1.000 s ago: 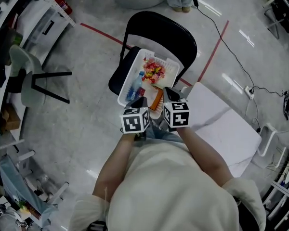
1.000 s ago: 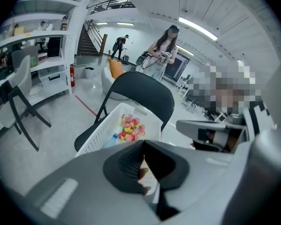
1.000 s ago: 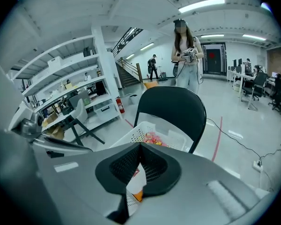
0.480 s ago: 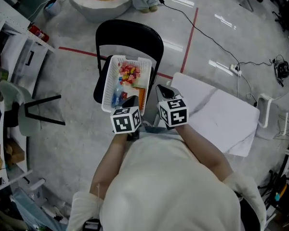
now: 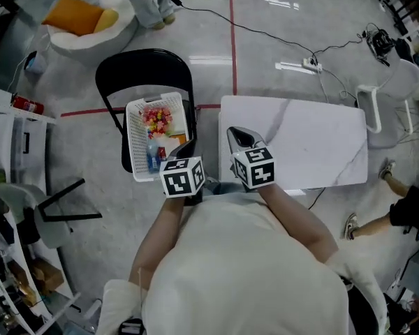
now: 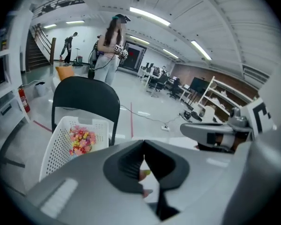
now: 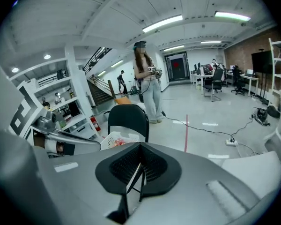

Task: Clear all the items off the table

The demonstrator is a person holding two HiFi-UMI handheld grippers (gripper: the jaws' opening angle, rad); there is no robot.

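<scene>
**Left hand-held gripper (image 6: 143, 143) and right hand-held gripper (image 7: 140, 147): both clenched, both empty.**

You hold the left hand-held gripper with its jaws pressed tip to tip and nothing between them, over the gap between the desk (image 5: 314, 142) and the white basket (image 5: 133, 128). Your right hand-held gripper is likewise closed on nothing, over the desk's near left corner. The items (image 5: 158, 132), among them a multicoloured packet (image 5: 156, 118) and a blue bottle (image 5: 151, 156), lie in the white basket. The basket sits on the seat of a black chair (image 5: 143, 68) just beside the desk's left edge.

Basket (image 5: 133, 142) on chair (image 5: 143, 68), left of table (image 5: 314, 138)
</scene>
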